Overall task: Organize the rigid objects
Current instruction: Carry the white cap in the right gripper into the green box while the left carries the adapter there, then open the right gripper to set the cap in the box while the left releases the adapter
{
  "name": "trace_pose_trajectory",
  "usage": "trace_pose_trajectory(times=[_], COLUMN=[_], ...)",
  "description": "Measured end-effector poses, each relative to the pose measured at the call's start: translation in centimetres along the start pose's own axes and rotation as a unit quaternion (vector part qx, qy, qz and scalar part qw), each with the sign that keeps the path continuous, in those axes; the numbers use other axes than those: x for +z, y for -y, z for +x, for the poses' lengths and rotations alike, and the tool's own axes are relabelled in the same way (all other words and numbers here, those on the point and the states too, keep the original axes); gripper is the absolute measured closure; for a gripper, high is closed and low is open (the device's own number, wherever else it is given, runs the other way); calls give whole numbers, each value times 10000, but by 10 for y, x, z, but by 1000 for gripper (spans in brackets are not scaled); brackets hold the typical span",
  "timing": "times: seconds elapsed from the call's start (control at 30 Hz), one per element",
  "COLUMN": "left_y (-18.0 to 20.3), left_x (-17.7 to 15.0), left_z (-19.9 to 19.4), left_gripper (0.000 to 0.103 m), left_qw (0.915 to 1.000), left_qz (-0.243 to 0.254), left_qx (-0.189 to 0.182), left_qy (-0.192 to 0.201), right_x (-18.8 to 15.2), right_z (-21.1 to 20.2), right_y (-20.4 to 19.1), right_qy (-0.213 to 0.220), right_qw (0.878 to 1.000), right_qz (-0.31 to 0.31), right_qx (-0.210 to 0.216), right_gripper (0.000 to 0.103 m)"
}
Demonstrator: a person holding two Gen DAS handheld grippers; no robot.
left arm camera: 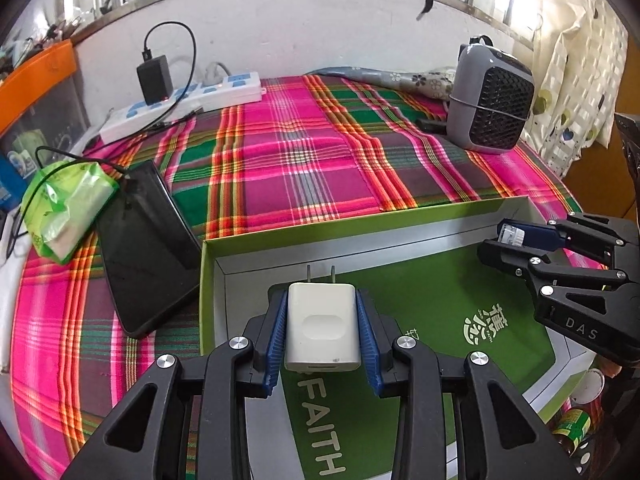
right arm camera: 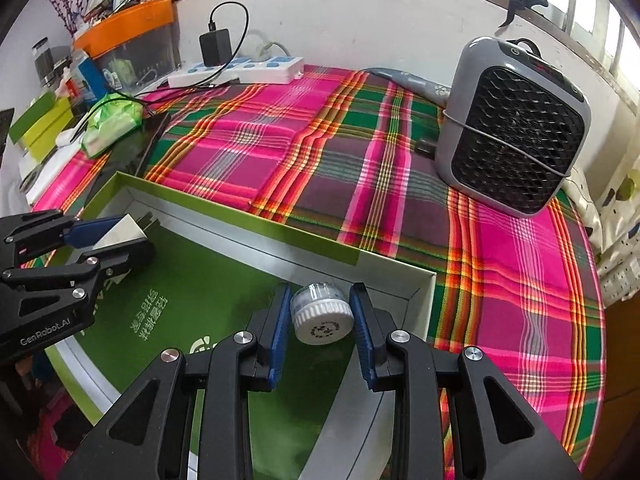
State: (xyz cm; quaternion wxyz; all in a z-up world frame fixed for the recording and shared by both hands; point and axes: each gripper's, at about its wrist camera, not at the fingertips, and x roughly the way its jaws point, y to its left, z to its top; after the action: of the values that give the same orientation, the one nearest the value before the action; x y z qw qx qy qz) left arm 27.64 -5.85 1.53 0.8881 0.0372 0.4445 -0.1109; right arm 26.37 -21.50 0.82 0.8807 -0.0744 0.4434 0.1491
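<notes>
A white plug-in charger [left arm camera: 320, 328], prongs pointing forward, sits between the blue pads of my left gripper [left arm camera: 322, 300], which is shut on it. It hangs over the near left part of an open green box [left arm camera: 360, 229]. My right gripper [right arm camera: 321, 295] is shut on a small clear bottle with a white ribbed cap [right arm camera: 322, 318], held over the box's [right arm camera: 240, 216] far right corner. In the left wrist view the right gripper [left arm camera: 505, 240] shows at the right edge with the bottle [left arm camera: 510, 234]. The right wrist view shows the left gripper [right arm camera: 132, 236] with the charger [right arm camera: 128, 227].
The box lies on a pink and green plaid cloth [left arm camera: 304, 152]. A black tablet [left arm camera: 148, 248] and a green tissue pack [left arm camera: 64, 208] lie left of the box. A power strip [left arm camera: 180, 104] sits by the back wall. A grey fan heater [right arm camera: 516, 128] stands at the back right.
</notes>
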Motion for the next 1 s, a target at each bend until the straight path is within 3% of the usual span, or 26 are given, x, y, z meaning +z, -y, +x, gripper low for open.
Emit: trace_pose_trajectory(times=[0.4, 0.73, 1.0], left_y=[-1, 2, 2], left_x=[0, 0, -4], left_z=[0, -10, -23], left_gripper=[70, 63, 63], left_qw=[10000, 9998, 9996], left_qz=[-26, 12, 2], left_qx=[-43, -137, -164], left_qy=[2, 152, 225], right_x=[1, 1, -1], right_z=[2, -2, -16], right_y=[-1, 2, 1], right_qy=[-57, 68, 234], right_qw=[10000, 9999, 9995], right_qz=[12, 122, 221], right_qx=[3, 1, 3], right_gripper=[72, 69, 69])
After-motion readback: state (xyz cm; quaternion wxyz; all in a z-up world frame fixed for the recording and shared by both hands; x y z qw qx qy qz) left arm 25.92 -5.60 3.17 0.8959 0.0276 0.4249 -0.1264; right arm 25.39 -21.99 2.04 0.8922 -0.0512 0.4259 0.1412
